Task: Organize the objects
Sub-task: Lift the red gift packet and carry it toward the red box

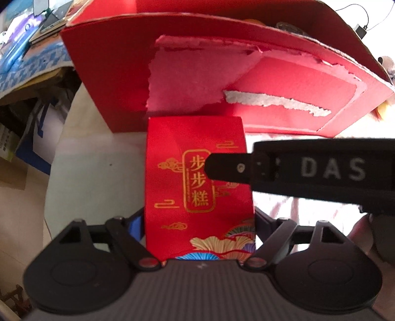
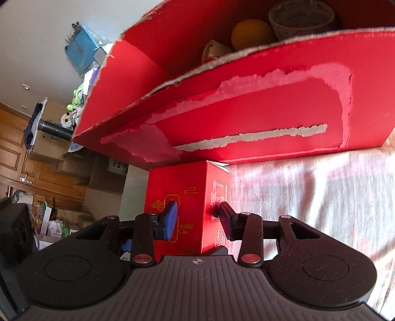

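Note:
A small red box (image 1: 197, 185) with gold characters stands upright against a big red cardboard box (image 1: 197, 74) whose face is torn. My left gripper (image 1: 197, 222) is shut on the small box's two sides; the box hides most of both fingers. A black finger (image 1: 227, 168) of the right gripper reaches in from the right and lies across the box's front. In the right wrist view, my right gripper (image 2: 198, 218) straddles a vertical corner of the small red box (image 2: 190, 229), its fingers apart. The big box (image 2: 246, 123) holds an orange ball (image 2: 251, 34) and a paper cup (image 2: 301, 19).
A pale cloth (image 2: 308, 197) covers the surface to the right of the boxes. The table's edge (image 1: 56, 172) runs close on the left, with stacked cardboard boxes (image 2: 98, 172) and clutter on the floor beyond. A wooden door (image 2: 14, 148) stands further left.

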A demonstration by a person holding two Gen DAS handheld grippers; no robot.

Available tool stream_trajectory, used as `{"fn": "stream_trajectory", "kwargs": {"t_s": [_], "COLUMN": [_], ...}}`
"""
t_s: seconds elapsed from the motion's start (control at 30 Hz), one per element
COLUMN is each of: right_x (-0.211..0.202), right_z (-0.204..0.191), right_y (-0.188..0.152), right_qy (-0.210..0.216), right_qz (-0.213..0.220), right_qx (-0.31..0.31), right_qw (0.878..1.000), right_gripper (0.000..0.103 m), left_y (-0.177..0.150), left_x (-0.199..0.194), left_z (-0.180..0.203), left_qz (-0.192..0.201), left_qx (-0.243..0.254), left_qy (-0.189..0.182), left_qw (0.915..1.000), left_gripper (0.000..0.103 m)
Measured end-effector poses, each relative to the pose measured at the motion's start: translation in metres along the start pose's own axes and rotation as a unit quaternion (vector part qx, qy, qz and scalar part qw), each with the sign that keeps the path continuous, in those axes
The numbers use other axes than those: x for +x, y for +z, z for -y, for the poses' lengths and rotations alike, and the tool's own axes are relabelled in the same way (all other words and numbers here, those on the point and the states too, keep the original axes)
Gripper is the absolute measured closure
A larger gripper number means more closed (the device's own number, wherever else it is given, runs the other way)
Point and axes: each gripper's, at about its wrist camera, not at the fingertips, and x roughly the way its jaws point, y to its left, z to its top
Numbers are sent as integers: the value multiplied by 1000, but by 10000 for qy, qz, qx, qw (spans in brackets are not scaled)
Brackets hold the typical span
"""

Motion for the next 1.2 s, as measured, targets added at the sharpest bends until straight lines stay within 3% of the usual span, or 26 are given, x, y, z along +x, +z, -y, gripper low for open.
{"fn": "stream_trajectory", "kwargs": {"t_s": [0.23,0.83,0.97,1.2], "right_x": [2,-6,-4,-8], "right_z": [7,21,28,24], "right_y": [-2,-4,-6,-8], "right_qy": [93,235,319,288], "right_qz": [-88,-104,-205,-171], "right_qx": [223,416,495,281], "right_qw": [9997,9988,9981,9990], "right_gripper": [50,51,45,48], "left_y": [-3,-14,-17,-24], "left_x": [2,2,4,5], "left_z": [4,19,23,31], "left_qz": [-9,51,48,89], "left_qx": [141,424,481,509], "left_qy": [66,271,343,466], "left_qw": [9999,9987,9982,9976], "left_gripper": [21,23,23,23]}}
